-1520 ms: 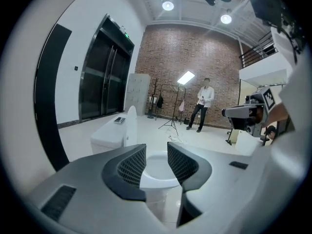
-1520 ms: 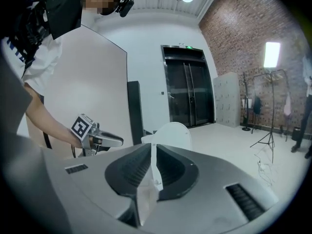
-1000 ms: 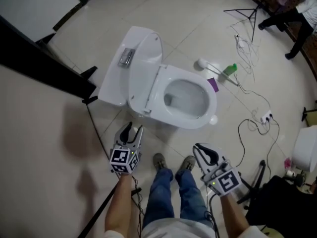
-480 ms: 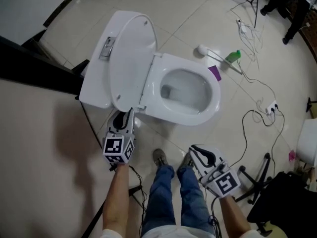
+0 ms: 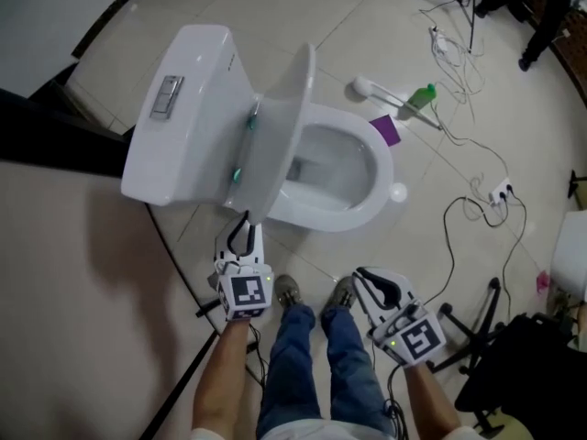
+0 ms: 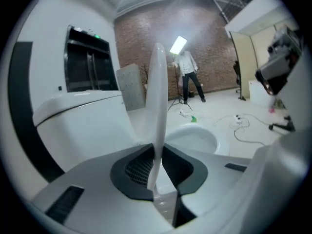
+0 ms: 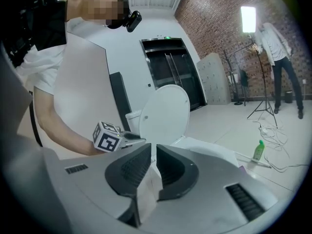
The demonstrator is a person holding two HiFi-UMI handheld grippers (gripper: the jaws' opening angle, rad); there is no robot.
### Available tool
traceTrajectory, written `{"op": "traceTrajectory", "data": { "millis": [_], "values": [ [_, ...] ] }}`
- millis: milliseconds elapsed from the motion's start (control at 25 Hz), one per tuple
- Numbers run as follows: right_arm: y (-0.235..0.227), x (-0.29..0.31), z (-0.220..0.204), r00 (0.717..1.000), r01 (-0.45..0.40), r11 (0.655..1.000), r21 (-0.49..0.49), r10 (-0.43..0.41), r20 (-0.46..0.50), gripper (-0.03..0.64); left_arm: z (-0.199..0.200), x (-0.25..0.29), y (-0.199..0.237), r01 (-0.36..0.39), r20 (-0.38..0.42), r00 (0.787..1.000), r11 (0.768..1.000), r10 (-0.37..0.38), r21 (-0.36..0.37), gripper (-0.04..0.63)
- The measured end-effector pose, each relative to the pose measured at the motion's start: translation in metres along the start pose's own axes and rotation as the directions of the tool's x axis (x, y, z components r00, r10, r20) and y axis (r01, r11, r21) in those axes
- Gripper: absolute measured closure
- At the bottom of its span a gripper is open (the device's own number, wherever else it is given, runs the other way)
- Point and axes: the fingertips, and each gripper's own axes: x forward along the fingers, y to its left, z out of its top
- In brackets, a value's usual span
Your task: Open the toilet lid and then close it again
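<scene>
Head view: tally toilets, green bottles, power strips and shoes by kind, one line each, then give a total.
Toilet: 1
Green bottle: 1
Power strip: 1
Shoes: 2
Total: 5

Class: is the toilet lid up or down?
Up: the lid stands about upright off the bowl, and the left gripper has just closed its jaws on the edge.
</scene>
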Motion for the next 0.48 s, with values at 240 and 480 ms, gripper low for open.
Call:
{"op": "traceTrajectory", "data": {
  "millis": [240, 480],
  "values": [
    [-0.022, -0.038, -0.033, 0.999, 0.015, 0.999, 0.048, -0.013, -0.037, 0.584, -0.03, 0.026, -0.093, 0.056, -0.112, 0.994, 0.922, -0.013, 0.383, 0.529],
    [-0.056, -0.078, -0.071, 0.998, 0.043, 0.991, 0.124, -0.036, -0.057, 0.584, -0.071, 0.054, -0.147, 0.204, -0.228, 0.97, 0.771, -0.079, 0.603, 0.529]
  ]
}}
